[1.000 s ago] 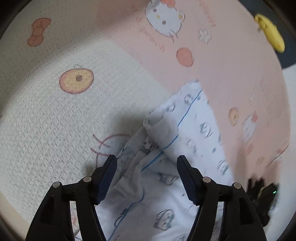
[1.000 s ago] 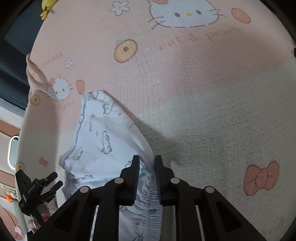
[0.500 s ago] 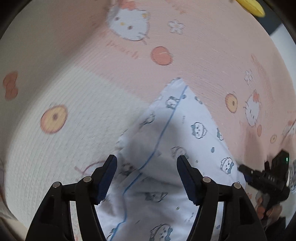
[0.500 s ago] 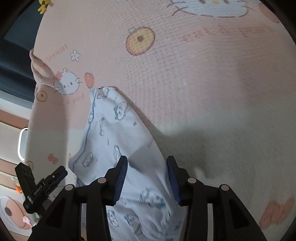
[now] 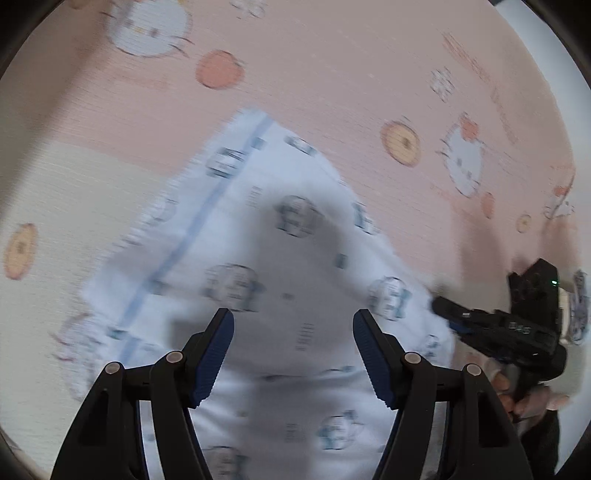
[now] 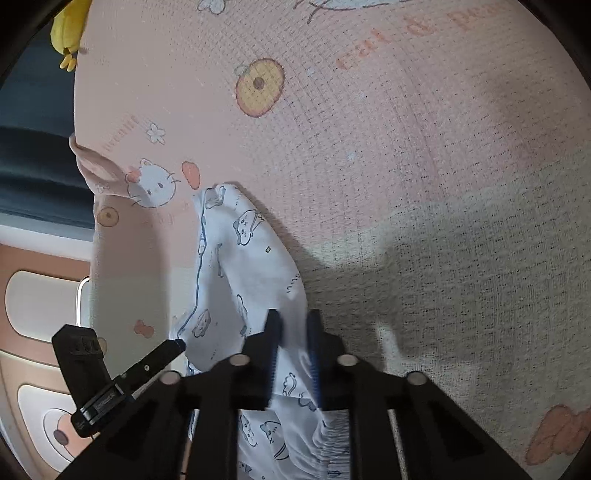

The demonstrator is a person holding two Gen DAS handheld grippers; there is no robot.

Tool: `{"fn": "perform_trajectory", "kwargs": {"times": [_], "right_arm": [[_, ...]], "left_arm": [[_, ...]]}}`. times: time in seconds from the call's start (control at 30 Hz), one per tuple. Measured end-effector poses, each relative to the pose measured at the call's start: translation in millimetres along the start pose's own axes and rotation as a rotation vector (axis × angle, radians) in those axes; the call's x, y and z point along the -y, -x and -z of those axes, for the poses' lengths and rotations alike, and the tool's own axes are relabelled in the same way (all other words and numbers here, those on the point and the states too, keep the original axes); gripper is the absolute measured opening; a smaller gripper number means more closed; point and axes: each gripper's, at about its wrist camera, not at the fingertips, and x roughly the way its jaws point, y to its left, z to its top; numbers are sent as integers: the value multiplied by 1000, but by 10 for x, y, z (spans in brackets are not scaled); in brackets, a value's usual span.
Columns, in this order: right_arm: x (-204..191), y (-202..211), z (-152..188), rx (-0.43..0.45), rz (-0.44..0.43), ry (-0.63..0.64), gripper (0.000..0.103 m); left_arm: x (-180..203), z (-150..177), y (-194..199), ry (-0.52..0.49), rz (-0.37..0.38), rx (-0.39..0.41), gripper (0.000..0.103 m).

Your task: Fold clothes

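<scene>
Yellow toy point(image 6: 70, 27) visible only from right wrist.

The right gripper point(image 6: 293, 332), which opened half a second ago, is closing again with the white printed garment point(image 6: 240, 258) between its jaws. The left gripper point(image 5: 293, 332) now hangs over the middle of the garment, which fills more of its view, its jaws wide
</scene>
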Motion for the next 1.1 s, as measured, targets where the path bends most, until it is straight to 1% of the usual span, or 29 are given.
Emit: {"fn": "perform_trajectory", "kwargs": {"times": [0.1,0.23,0.3,0.43,0.53,0.67,0.8,0.93,1.0,1.03,1.07,1.1], "right_arm": [[-24,-16,34,-6,-31,4,8],[-126,26,89,2,-116,28,8],[-163,18,116,-7,-148,38,8],[-179,-51,160,-50,-166,36,8],[-160,-166,175,-83,-185,-3,8],[-119,-234,194,-129,-222,-54,8],[-84,-321,208,-166,-217,-89,8],[-61,-326,193,-164,-213,-106,7],[-10,-283,183,-161,-220,-120,7],[8,-267,181,-162,-230,-126,7],[18,-252,181,-162,-235,-127,8],[10,-248,181,-162,-234,-122,8]], "left_arm": [[174,14,-64,-17,29,-20,65],[354,77,-95,-41,69,-21,65],[393,96,-127,-46,91,-37,65],[371,130,-157,8,178,-68,65],[350,146,-186,20,207,-84,65],[342,207,-210,-1,206,-82,65],[376,237,-241,-28,207,-82,65],[457,281,-295,-85,176,-68,65],[501,301,-319,-112,175,-62,64],[528,312,-338,-131,171,-60,60],[557,328,-368,-153,150,-57,50],[586,347,-405,-177,120,-56,43]]}}
